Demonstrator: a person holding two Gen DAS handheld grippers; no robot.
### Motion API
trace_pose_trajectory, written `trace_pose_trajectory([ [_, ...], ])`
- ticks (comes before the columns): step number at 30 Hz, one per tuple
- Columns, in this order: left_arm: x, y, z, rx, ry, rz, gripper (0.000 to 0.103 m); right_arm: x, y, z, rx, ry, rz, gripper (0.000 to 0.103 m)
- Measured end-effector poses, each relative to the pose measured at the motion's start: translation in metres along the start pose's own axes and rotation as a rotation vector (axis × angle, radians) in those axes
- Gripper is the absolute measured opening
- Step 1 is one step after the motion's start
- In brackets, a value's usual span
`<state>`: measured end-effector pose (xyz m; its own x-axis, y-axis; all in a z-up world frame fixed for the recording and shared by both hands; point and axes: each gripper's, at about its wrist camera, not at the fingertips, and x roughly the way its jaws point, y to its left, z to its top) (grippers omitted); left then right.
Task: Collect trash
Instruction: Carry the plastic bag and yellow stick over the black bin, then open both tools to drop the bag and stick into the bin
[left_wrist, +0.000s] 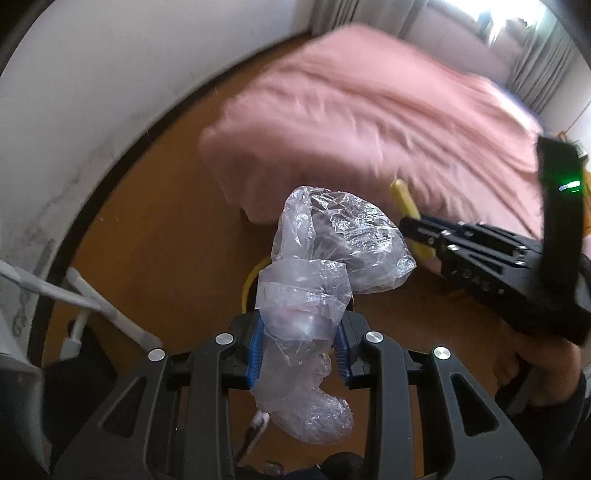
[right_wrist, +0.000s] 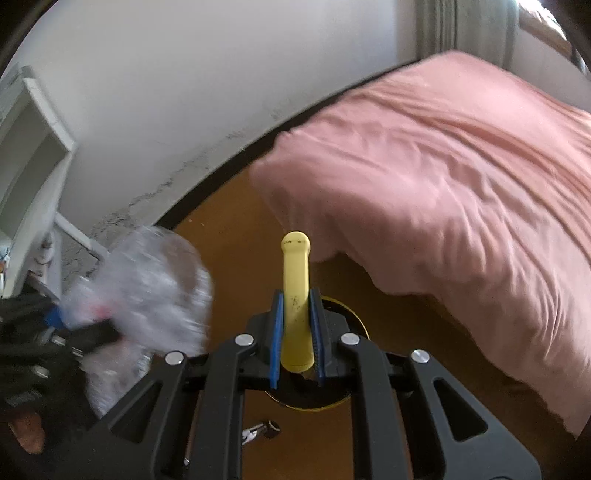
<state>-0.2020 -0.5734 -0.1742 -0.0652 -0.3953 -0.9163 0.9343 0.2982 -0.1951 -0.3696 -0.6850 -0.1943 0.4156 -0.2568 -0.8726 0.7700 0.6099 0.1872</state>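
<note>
My left gripper (left_wrist: 301, 343) is shut on a crumpled clear plastic bag (left_wrist: 332, 236) that bulges out ahead of and below the fingers; the bag also shows blurred in the right wrist view (right_wrist: 147, 280). My right gripper (right_wrist: 296, 332) is shut on a yellow banana-like piece (right_wrist: 295, 295) that stands upright between the blue pads; it also shows in the left wrist view (left_wrist: 406, 206) beside the right gripper (left_wrist: 413, 229). A round bin with a yellow rim (right_wrist: 354, 317) sits on the floor right below both grippers, mostly hidden; its rim also shows in the left wrist view (left_wrist: 251, 280).
A bed with a pink cover (left_wrist: 369, 129) fills the right side, also in the right wrist view (right_wrist: 461, 184). Brown wooden floor (left_wrist: 155, 236) runs to a white wall (right_wrist: 166, 92). White furniture (right_wrist: 26, 166) stands at the left. A small metal object (right_wrist: 262, 432) lies on the floor.
</note>
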Motion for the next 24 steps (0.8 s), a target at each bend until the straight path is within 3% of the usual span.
trace_pose_trajectory([
  [2, 0.029, -0.008, 0.001, -0.013, 0.063, -0.005, 0.031, 0.014, -0.009, -0.010, 0.020, 0.028, 0.002, 0.014],
  [4, 0.049, -0.003, 0.006, -0.086, 0.113, -0.068, 0.031, 0.028, -0.013, -0.016, 0.027, 0.056, 0.002, 0.014],
  [12, 0.098, 0.000, 0.016, -0.091, 0.182, 0.089, 0.031, 0.059, -0.022, -0.034, 0.046, 0.125, -0.003, 0.014],
  [16, 0.096, -0.002, 0.016, -0.065, 0.174, 0.081, 0.032, 0.064, -0.026, -0.035, 0.049, 0.135, -0.001, 0.014],
  [19, 0.093, -0.002, 0.016, -0.069, 0.164, 0.075, 0.038, 0.062, -0.023, -0.036, 0.046, 0.134, 0.002, 0.014],
  [21, 0.092, -0.002, 0.015, -0.067, 0.171, 0.071, 0.055, 0.062, -0.023, -0.036, 0.046, 0.139, 0.009, 0.014],
  [24, 0.088, -0.003, 0.013, -0.063, 0.167, 0.067, 0.063, 0.062, -0.023, -0.034, 0.044, 0.138, 0.009, 0.014],
])
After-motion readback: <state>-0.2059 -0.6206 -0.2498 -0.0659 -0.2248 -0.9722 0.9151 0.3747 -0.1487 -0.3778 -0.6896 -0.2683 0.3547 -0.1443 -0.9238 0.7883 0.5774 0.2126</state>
